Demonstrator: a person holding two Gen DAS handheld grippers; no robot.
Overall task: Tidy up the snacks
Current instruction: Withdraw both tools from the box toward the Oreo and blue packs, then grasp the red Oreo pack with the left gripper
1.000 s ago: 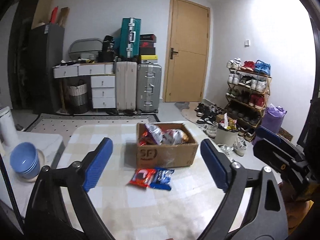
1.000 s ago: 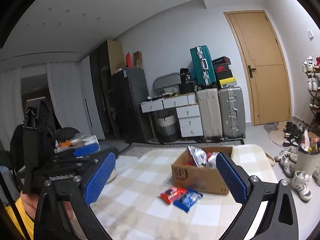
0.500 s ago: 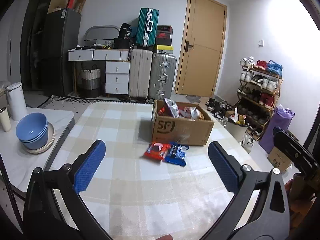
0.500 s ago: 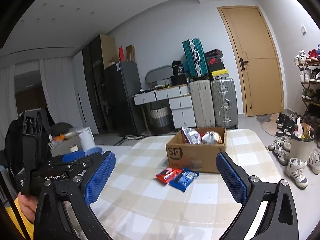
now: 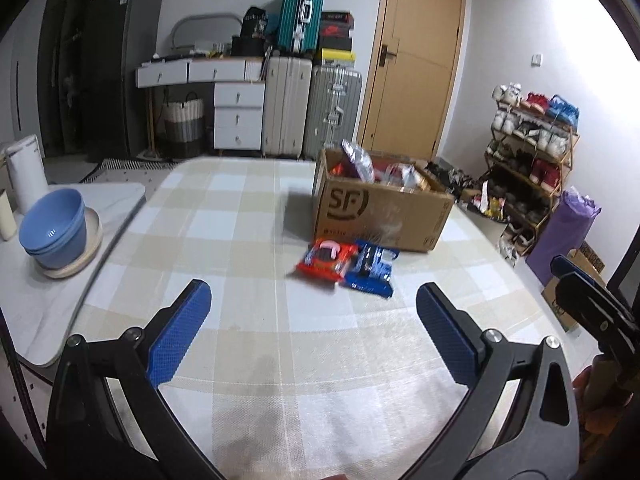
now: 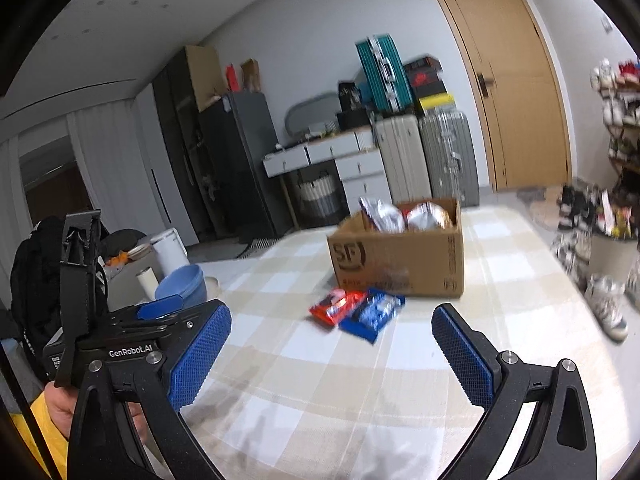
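Note:
A brown cardboard box (image 5: pixel 384 216) (image 6: pixel 400 256) marked SF stands on the checked tablecloth, with several snack bags sticking out of it. In front of it lie a red snack packet (image 5: pixel 326 260) (image 6: pixel 334 306) and a blue snack packet (image 5: pixel 372 268) (image 6: pixel 372 314), side by side and touching. My left gripper (image 5: pixel 312 312) hangs open over the cloth, short of the packets, nothing between its blue pads. My right gripper (image 6: pixel 332 340) is open too, empty, just short of the packets. The left gripper (image 6: pixel 160 320) also shows in the right wrist view, in a hand at the left.
Stacked blue bowls (image 5: pixel 54 228) on a plate sit on a white side table (image 5: pixel 48 308) at the left, with a white canister (image 5: pixel 24 172). A shoe rack (image 5: pixel 532 152), a purple bag (image 5: pixel 564 236), suitcases (image 5: pixel 312 112) and a door (image 5: pixel 416 56) stand behind.
Both grippers have sunk toward the table and tipped downward, so the cloth fills more of each view. The left gripper's jaws spread a little wider. The box and packets have not moved.

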